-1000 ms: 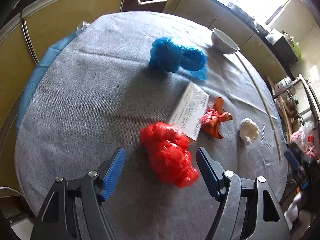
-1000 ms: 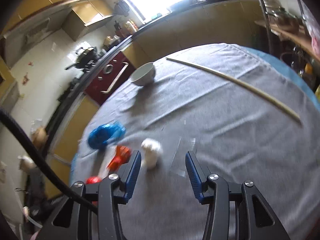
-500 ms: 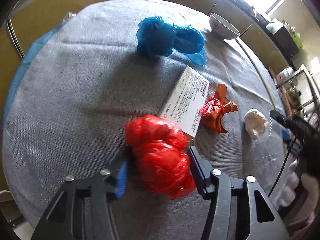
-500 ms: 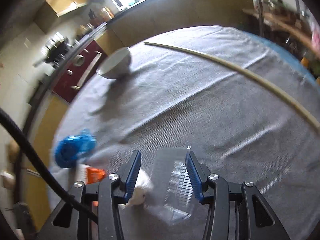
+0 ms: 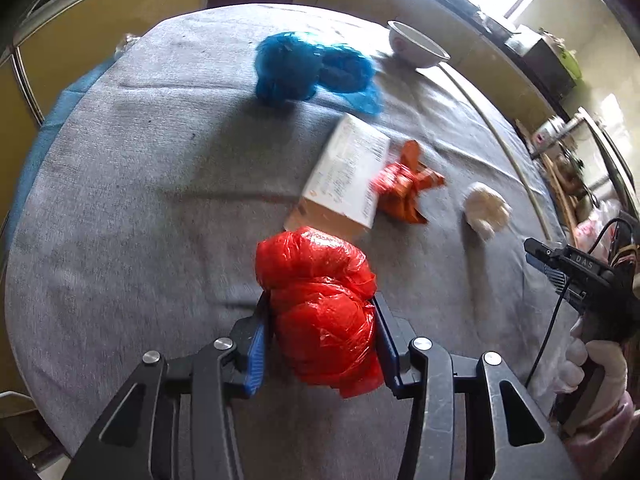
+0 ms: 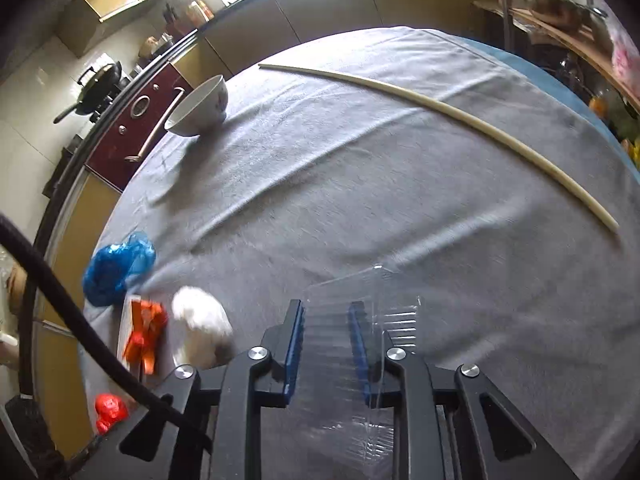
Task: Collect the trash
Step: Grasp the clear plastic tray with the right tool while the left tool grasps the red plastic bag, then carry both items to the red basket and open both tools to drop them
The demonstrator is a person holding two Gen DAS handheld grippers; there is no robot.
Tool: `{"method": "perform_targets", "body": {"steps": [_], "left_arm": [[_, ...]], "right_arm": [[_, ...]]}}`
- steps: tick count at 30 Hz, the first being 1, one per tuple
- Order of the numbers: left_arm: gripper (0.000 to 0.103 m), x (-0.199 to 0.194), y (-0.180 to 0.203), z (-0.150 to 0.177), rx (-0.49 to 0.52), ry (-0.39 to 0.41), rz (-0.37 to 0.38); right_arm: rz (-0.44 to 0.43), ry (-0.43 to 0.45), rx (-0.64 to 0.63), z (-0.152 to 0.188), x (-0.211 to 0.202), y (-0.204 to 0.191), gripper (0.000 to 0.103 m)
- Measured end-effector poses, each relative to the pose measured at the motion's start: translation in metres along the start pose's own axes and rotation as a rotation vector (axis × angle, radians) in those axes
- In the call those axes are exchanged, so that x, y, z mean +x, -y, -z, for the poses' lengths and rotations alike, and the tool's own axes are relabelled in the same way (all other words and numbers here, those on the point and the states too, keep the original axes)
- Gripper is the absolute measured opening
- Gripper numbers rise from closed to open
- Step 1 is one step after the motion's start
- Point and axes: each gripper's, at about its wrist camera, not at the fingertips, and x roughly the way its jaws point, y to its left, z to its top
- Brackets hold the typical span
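My left gripper [image 5: 320, 312] is shut on a crumpled red plastic bag [image 5: 320, 304] at the near part of the grey table. Beyond it lie a white paper box [image 5: 344, 176], an orange wrapper [image 5: 404, 188], a white crumpled tissue [image 5: 486, 208] and a blue plastic bag [image 5: 308, 66]. My right gripper [image 6: 326, 324] has its fingers closed around a clear plastic container [image 6: 360, 328]; the tissue [image 6: 200, 320], orange wrapper [image 6: 146, 332], blue bag [image 6: 116, 266] and red bag [image 6: 110, 410] lie to its left.
A white bowl [image 5: 416, 46] stands at the table's far edge, also in the right wrist view [image 6: 200, 106]. A long pale stick [image 6: 460, 114] lies across the grey tablecloth [image 6: 360, 180]. Kitchen cabinets and a stove surround the table.
My left gripper moved forward over the red bag and closed on it. My right gripper moved onto the clear container and narrowed around it.
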Motion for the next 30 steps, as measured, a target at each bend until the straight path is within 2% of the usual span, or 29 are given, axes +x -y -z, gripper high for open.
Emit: {"method": "perform_targets", "body": {"steps": [7,13,19,25,30], "left_arm": [[0.048,-0.021,0.033,0.038,0.11,-0.004,0.048],[0.048,-0.027,0.077,0.071,0.239,-0.032,0.116],[0.048,-0.024,0.117,0.095,0.336,-0.053,0.173],[0.048,-0.022,0.156,0.12,0.437,-0.081,0.199],[0.048,-0.018,0.203,0.142,0.558,-0.106,0.236]], "right_arm": [[-0.197,0.009,0.021,0.049,-0.051,0.028,0.024],[-0.292,0.031,0.012,0.095,-0.086,0.04,0.024],[-0.347,0.073,0.021,0.135,-0.121,0.066,0.024],[-0.392,0.148,0.035,0.166,-0.156,0.1,0.024],[-0.378,0.204,0.073,0.183,-0.18,0.137,0.024]]}}
